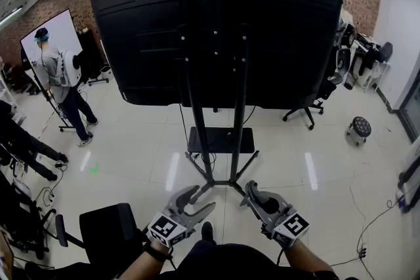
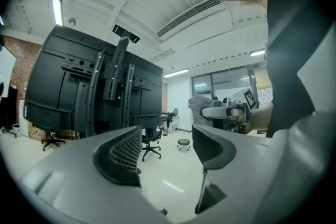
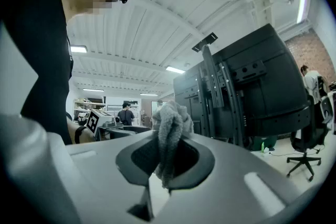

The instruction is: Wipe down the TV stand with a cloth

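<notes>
The black TV stand [image 1: 216, 141] faces me from behind: two upright poles, a small shelf and a splayed wheeled base, carrying a big dark TV [image 1: 216, 36]. Both grippers hover low in front of the base, apart from it. My left gripper [image 1: 195, 201] is open with nothing between its jaws [image 2: 168, 149]. My right gripper [image 1: 252, 192] is shut on a crumpled grey cloth [image 3: 170, 123], which sticks up out of the jaws [image 3: 165, 160]. In the left gripper view the cloth [image 2: 202, 105] shows at the right gripper's tip. The stand's poles [image 3: 220, 97] rise to the right of the cloth.
A person [image 1: 62, 85] stands at the far left by a whiteboard [image 1: 56, 33]. A black chair [image 1: 108, 226] is close at my lower left. An office chair [image 1: 305, 111] and a round stool [image 1: 357, 130] stand right of the TV. Cables lie on the white floor [image 1: 374, 220].
</notes>
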Demonstrator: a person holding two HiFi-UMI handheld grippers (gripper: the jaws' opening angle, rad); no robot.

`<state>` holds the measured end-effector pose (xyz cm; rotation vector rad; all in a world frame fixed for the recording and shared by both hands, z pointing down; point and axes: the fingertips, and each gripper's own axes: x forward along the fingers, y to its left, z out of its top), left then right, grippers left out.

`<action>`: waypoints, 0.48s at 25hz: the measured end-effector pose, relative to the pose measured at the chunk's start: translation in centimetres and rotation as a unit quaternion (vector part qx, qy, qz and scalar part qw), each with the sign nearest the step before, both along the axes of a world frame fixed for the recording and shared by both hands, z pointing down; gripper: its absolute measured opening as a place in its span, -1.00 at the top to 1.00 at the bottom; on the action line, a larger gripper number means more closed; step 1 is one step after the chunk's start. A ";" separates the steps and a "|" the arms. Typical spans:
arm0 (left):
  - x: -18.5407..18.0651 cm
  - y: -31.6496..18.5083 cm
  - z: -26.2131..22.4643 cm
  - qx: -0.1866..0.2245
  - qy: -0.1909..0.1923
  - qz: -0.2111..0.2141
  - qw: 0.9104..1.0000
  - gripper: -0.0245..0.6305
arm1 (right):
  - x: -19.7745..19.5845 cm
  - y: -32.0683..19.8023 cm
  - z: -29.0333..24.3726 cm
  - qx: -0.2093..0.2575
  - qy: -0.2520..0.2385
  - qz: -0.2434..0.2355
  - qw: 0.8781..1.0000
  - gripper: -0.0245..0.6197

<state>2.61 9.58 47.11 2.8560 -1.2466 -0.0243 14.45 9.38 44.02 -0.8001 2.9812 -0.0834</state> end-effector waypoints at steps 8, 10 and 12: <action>-2.6 -7.3 -1.1 0.017 0.002 0.017 1.000 -0.06 | -3.1 -6.8 -0.2 0.004 0.005 0.018 1.000 0.86; -3.6 -9.3 -1.8 0.023 0.000 0.023 0.999 -0.06 | -4.3 -8.8 -0.8 0.009 0.004 0.022 1.000 0.85; -4.9 -11.3 -2.2 0.027 0.005 0.027 0.999 -0.06 | -5.6 -11.0 -1.6 0.013 0.000 0.028 1.000 0.86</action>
